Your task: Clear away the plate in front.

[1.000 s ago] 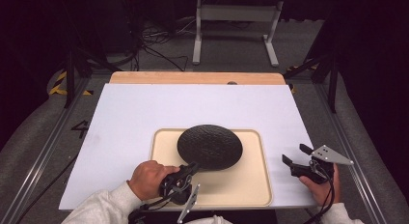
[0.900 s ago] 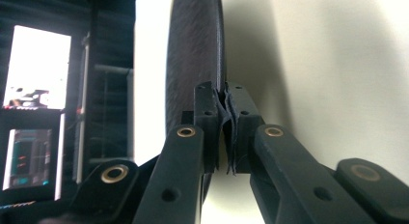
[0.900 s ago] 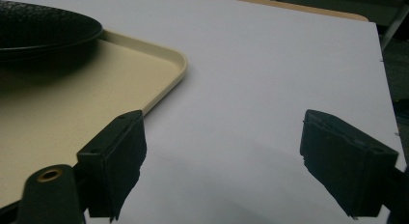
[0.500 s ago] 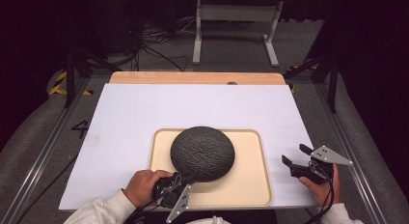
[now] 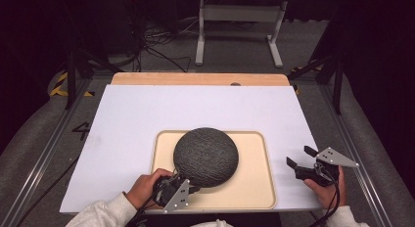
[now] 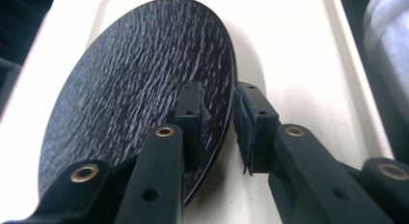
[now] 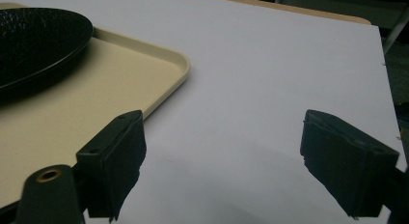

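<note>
Plate [image 5: 206, 156]: black, textured, tipped up on edge over the tray [image 5: 254, 188], its underside facing the high camera.
Left gripper [image 5: 182, 188]: jaws pinched on the plate's near rim; one pad on each face.
Right gripper [image 5: 299, 162]: jaws wide, holding nothing, over the white sheet [image 5: 147, 114] beside the tray.
Risk: the rim grip is small and off-centre, so the plate could swivel or slip between the pads.
Result: it would likely drop onto the tray, perhaps chipping.

You're in a lab recording bay: dark surroundings, loose cables [image 5: 161, 46] on the floor, aluminium rails [image 5: 44, 153] framing your white-covered worktop [image 5: 195, 109].
</note>
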Available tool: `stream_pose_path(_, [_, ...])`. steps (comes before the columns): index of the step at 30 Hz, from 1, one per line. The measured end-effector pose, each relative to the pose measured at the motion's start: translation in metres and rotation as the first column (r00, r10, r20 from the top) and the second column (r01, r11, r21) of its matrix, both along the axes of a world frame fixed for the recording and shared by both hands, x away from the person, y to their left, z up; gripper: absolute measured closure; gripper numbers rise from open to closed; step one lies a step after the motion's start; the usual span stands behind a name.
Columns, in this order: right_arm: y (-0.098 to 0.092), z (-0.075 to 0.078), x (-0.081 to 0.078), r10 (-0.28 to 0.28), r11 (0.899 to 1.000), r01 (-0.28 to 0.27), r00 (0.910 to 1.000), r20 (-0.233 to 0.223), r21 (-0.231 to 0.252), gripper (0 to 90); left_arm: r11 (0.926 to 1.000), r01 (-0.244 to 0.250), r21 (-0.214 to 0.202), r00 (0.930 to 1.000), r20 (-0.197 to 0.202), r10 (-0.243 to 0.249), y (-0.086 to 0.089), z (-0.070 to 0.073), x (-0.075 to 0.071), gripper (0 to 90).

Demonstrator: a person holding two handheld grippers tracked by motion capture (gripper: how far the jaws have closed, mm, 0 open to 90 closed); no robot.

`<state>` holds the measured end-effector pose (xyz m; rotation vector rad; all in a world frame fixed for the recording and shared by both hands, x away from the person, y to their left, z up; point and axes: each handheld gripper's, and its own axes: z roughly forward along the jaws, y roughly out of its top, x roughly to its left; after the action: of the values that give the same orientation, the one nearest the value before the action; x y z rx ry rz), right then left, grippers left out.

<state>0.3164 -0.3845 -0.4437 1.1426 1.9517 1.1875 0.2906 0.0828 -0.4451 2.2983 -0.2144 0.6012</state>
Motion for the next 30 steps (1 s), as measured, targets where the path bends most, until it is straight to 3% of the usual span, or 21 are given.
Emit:
stream_pose_path(9, [0.001, 0.000, -0.001, 0.003, 1.000, -0.003, 1.0000, 0.002, -0.002, 16.7, 0.9993, -0.006, -0.037, 0.9983, -0.058, 0.004, 0.003, 0.004, 0.003, 69.9])
stream_pose_path(10, [0.001, 0.001, -0.001, 0.005, 1.000, -0.005, 1.0000, 0.004, -0.003, 16.7, 0.9993, -0.009, -0.036, 0.9989, -0.046, 0.008, 0.003, 0.006, 0.003, 69.5])
stream_pose_path(14, [0.001, 0.001, 0.000, 0.009, 1.000, -0.009, 1.0000, 0.003, -0.002, 16.7, 0.9977, -0.019, -0.066, 0.9981, -0.061, 0.015, 0.007, 0.011, 0.005, 67.8])
stream_pose_path(23, [0.002, 0.001, 0.000, 0.012, 1.000, -0.012, 0.9999, 0.012, -0.012, 16.7, 0.9856, -0.084, -0.146, 0.9925, -0.100, 0.070, 0.023, 0.022, 0.017, 60.7])
stream_pose_path(30, [0.005, 0.002, 0.001, 0.022, 1.000, -0.022, 0.9997, 0.008, -0.019, 16.7, 0.9768, -0.124, -0.174, 0.9896, -0.093, 0.109, 0.033, 0.030, 0.021, 55.5])
